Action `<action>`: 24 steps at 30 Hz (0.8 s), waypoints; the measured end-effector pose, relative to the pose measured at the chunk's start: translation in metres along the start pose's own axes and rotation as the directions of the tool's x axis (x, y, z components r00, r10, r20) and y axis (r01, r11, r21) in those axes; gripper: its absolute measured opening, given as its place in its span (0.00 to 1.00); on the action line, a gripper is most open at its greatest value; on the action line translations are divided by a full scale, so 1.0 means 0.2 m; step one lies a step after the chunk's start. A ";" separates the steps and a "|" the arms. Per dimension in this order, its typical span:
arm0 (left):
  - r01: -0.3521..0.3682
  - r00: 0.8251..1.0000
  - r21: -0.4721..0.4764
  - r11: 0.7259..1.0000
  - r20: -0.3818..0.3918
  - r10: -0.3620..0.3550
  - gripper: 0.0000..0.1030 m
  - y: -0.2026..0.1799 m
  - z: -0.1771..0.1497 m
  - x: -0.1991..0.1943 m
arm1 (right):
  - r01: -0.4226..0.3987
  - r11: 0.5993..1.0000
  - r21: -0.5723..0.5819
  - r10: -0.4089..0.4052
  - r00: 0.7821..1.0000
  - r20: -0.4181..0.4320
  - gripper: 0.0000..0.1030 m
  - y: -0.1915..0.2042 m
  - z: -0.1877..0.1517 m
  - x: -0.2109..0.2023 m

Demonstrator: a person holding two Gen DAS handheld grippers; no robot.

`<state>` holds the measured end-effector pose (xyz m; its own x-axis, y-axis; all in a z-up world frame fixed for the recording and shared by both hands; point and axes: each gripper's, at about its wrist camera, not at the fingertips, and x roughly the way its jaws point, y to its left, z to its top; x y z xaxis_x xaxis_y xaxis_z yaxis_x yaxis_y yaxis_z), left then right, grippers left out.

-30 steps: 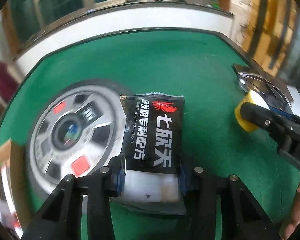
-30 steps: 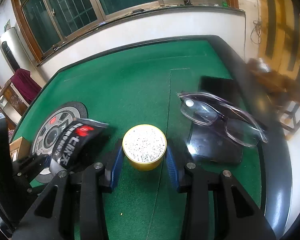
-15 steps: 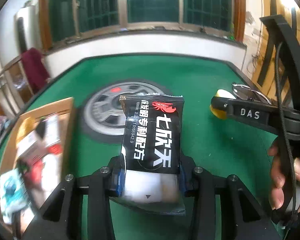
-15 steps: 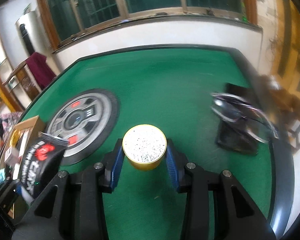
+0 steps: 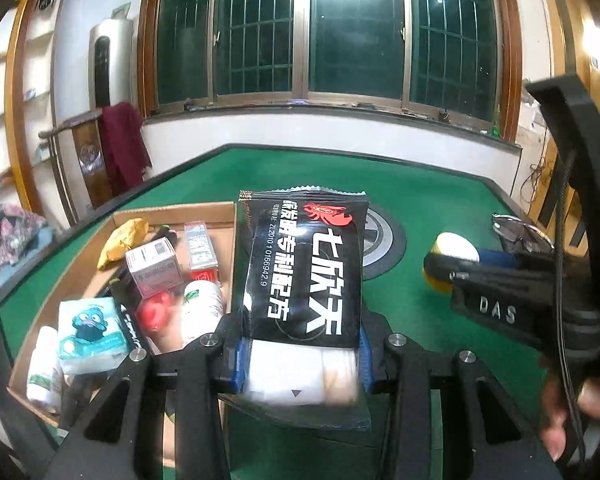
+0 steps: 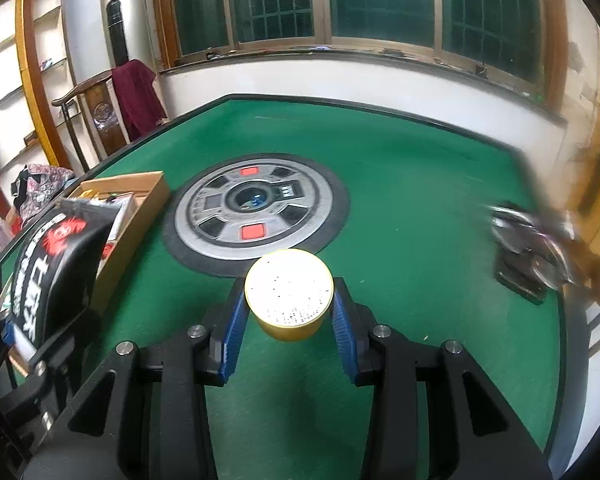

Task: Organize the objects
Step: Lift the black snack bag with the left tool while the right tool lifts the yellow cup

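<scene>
Left claw grips a black sachet by its lower end, held up above the green surface, a cardboard box of packets just to its left. Right claw clamps a small yellow tin, eyeglasses far right.

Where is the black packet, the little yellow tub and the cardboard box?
black packet [image 5: 304, 264], left wrist view, on its printed front.
yellow tub [image 6: 289, 289], right wrist view, on its white lid.
cardboard box [image 5: 216, 211], left wrist view, on its far wall.
</scene>
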<state>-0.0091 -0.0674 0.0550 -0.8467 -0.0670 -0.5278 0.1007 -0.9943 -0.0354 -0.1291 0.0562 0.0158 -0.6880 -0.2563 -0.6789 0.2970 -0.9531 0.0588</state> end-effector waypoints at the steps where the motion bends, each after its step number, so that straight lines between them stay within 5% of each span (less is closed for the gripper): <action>1: -0.003 1.000 -0.010 1.000 0.014 0.003 0.35 0.01 0.00 0.00 | 0.000 1.000 0.001 0.000 1.000 -0.003 0.36 0.01 -0.01 0.00; 24: 0.017 0.999 -0.049 0.999 0.035 -0.015 0.35 0.06 -0.02 0.00 | 0.037 0.998 0.053 -0.036 0.999 -0.024 0.36 0.09 -0.09 -0.01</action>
<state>-0.0066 -0.0791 0.0519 -0.8658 -0.0551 -0.4973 0.1122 -0.9900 -0.0856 -0.1116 0.0415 0.0052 -0.6820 -0.2179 -0.6982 0.2354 -0.9692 0.0726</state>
